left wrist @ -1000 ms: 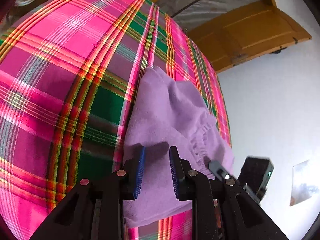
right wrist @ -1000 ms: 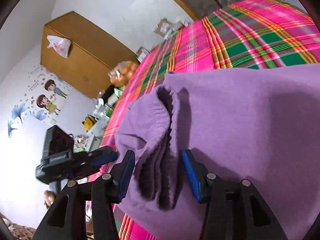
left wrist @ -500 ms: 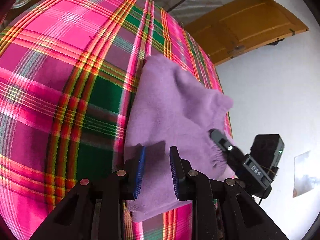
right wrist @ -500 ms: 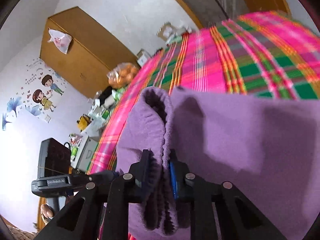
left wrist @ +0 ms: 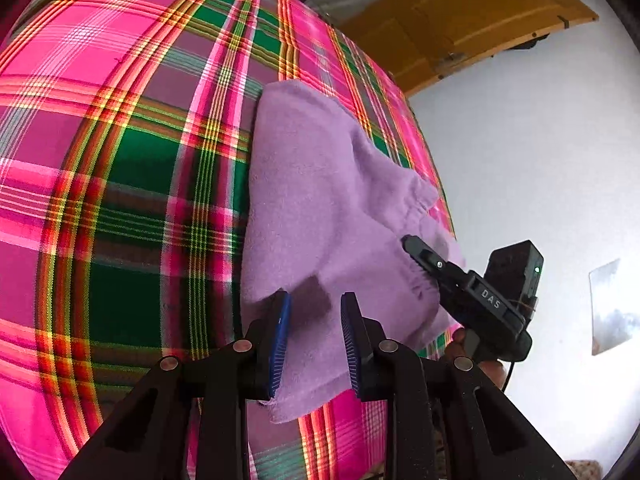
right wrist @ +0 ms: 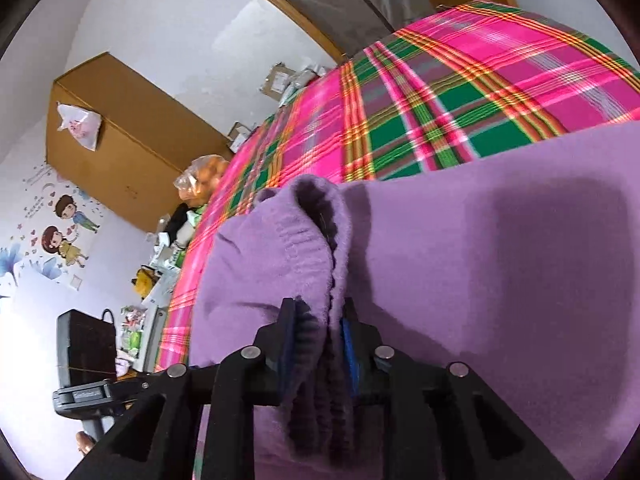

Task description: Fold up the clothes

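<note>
Right gripper [right wrist: 318,320]: jaws clenched on garment [left wrist: 320,184] waistband. Left gripper [left wrist: 314,320]: jaws released, hem between. Risk: lifting one-handed, my fold skews.

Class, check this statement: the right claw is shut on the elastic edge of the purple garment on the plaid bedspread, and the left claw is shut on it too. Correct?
One detail is wrong. The left claw is open: the left wrist view shows its blue pads apart over the purple garment, clamping nothing. The right claw is indeed shut on the elastic edge, above the plaid bedspread.
</note>
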